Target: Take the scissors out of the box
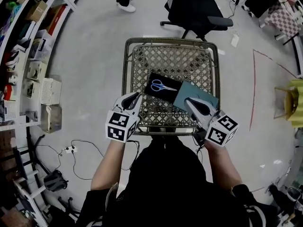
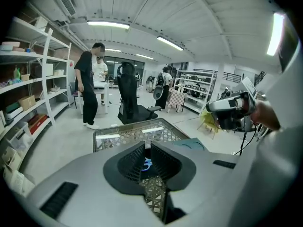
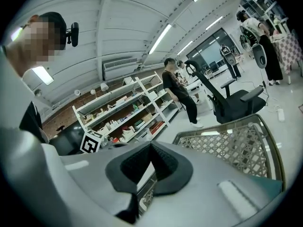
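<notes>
In the left gripper view only a scrap of blue handle from the scissors (image 2: 146, 163) shows through the thin slit between the left tool's (image 2: 144, 145) jaws, which stand narrowly apart on nothing, and the right tool (image 3: 151, 144) has its jaws pressed together with nothing between them. From the head view the right tool covers the near corner of the teal lid (image 1: 195, 94). On the mesh worktop (image 1: 170, 56) lie one pair of scissors, inside one open black box (image 1: 163, 94), and one lid just beside it, with two tools near the front edge.
</notes>
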### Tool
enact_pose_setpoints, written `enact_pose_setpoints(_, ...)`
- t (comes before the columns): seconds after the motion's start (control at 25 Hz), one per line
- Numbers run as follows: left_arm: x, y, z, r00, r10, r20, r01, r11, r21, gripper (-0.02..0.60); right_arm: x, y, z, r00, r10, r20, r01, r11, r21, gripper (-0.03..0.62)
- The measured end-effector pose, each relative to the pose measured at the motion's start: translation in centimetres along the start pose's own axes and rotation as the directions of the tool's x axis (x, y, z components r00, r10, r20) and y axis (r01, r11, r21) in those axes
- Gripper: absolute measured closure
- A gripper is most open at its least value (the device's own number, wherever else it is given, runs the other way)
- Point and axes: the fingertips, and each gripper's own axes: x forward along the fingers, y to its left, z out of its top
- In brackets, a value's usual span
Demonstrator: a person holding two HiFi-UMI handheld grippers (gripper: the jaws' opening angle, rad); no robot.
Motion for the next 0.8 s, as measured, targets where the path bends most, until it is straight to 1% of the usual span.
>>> enact_pose_setpoints(0.08, 1.5, 0.2, -0.3, 1.000, -0.011, -0.029, 0.012, 0.999, 0.031, 0.551, 0.6, -0.5, -0.5, 1.000, 0.005, -0.007, -0.005, 1.000, 0.005, 0.583)
enact_pose_setpoints(0.2, 3.9, 0.6, -1.2, 0.996, -0.025, -0.088, 0.033, 0.995, 0.094, 0.515, 1.2, -1.3, -1.0, 1.000, -0.002, -0.015, 0.002, 1.000, 0.017, 0.583)
enact_pose_setpoints(0.24, 4.7, 0.5, -1.4, 0.994, -0.034, -0.104, 0.046, 0.993, 0.108, 0.512, 1.2, -1.7, -1.1, 1.000, -0.006, -0.016, 0.006, 1.000, 0.025, 0.583)
enact_pose_setpoints(0.32, 6.1, 0.5, -1.6, 0.990, -0.049, -0.132, 0.068, 0.988, 0.142, 0.509, 1.2, -2.4, -1.4, 1.000, -0.014, -0.022, 0.015, 0.999, 0.042, 0.583)
enact_pose_setpoints(0.4, 7.8, 0.4, -1.7, 0.986, -0.059, -0.156, 0.090, 0.977, 0.196, 0.509, 1.2, -3.2, -1.9, 0.999, -0.022, -0.032, 0.024, 0.998, 0.058, 0.583)
enact_pose_setpoints(0.52, 10.5, 0.1, -2.1, 0.977, -0.093, -0.193, 0.147, 0.947, 0.286, 0.509, 1.2, -4.8, -2.4, 0.998, -0.038, -0.041, 0.042, 0.995, 0.085, 0.583)
enact_pose_setpoints(0.6, 12.2, -0.1, -2.9, 0.965, -0.125, -0.232, 0.199, 0.923, 0.330, 0.509, 1.2, -5.8, -2.8, 0.998, -0.050, -0.041, 0.054, 0.993, 0.102, 0.583)
enact_pose_setpoints(0.68, 13.7, -0.3, -4.2, 0.946, -0.154, -0.285, 0.254, 0.899, 0.357, 0.509, 1.4, -6.7, -3.3, 0.998, -0.058, -0.039, 0.062, 0.991, 0.117, 0.583)
enact_pose_setpoints(0.8, 15.2, -0.6, -6.5, 0.910, -0.179, -0.373, 0.329, 0.861, 0.389, 0.504, 1.4, -7.6, -3.9, 0.997, -0.068, -0.037, 0.073, 0.988, 0.135, 0.583)
